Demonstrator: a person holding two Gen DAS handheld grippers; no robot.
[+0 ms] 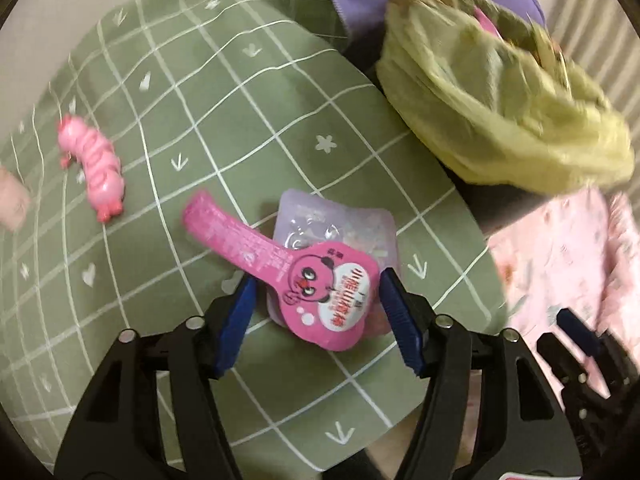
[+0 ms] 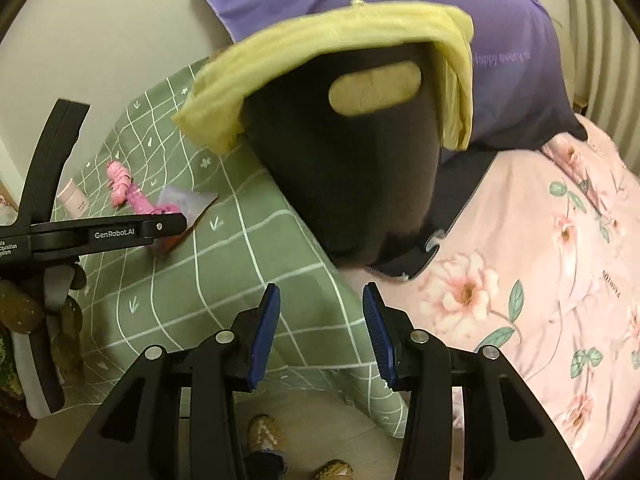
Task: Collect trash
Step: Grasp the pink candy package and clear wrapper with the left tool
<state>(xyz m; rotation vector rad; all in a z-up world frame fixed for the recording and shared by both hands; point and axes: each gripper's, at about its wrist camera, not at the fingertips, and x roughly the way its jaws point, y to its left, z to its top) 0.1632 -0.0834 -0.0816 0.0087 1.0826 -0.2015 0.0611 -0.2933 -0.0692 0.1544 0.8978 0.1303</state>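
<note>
Left hand-held gripper [image 1: 316, 312], spread, straddles the pink-lidded clear plastic snack cup [image 1: 328, 264] for pickup; right hand-held gripper [image 2: 320, 336], spread, waits by the yellow-lined black bin [image 2: 352, 160].

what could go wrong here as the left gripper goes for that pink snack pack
1. The left gripper has its jaws open around the pink snack pack; its long peeled lid tab sticks out sideways, so the jaws might pinch only the thin lid and the cup could dangle or drop.
2. The pack lies on the soft green blanket, so the jaws might catch fabric too.
3. The pink toy lies nearby and might be mistaken for trash.
</note>
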